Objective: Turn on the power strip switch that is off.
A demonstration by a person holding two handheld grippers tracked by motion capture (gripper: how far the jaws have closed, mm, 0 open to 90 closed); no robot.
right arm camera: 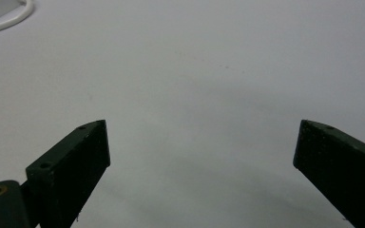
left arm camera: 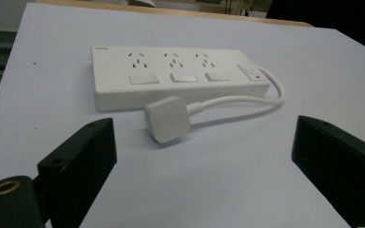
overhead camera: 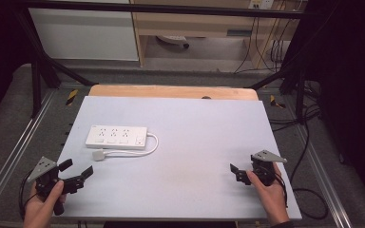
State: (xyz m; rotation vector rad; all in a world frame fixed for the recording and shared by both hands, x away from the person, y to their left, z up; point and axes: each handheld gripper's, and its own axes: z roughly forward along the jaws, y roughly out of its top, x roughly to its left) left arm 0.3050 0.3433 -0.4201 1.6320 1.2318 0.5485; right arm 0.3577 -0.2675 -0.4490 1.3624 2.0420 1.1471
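A white power strip (overhead camera: 116,136) (left arm camera: 176,76) with three socket sets and a red-marked switch lies on the left half of the grey table top (overhead camera: 195,142). Its white cable (overhead camera: 149,147) (left arm camera: 247,99) (right arm camera: 4,21) loops round to a white plug (overhead camera: 98,155) (left arm camera: 167,118) lying flat just in front of the strip. My left gripper (overhead camera: 78,167) (left arm camera: 204,147) hovers at the table's front left corner, open and empty, aimed at the plug. My right gripper (overhead camera: 235,172) (right arm camera: 202,152) sits near the front right edge, open, with bare table between its jaws.
The grey top rests on a wooden table (overhead camera: 171,91) inside a black metal frame (overhead camera: 43,66). Cables (overhead camera: 309,142) trail over the floor at the right. A cabinet (overhead camera: 195,28) stands beyond the table.
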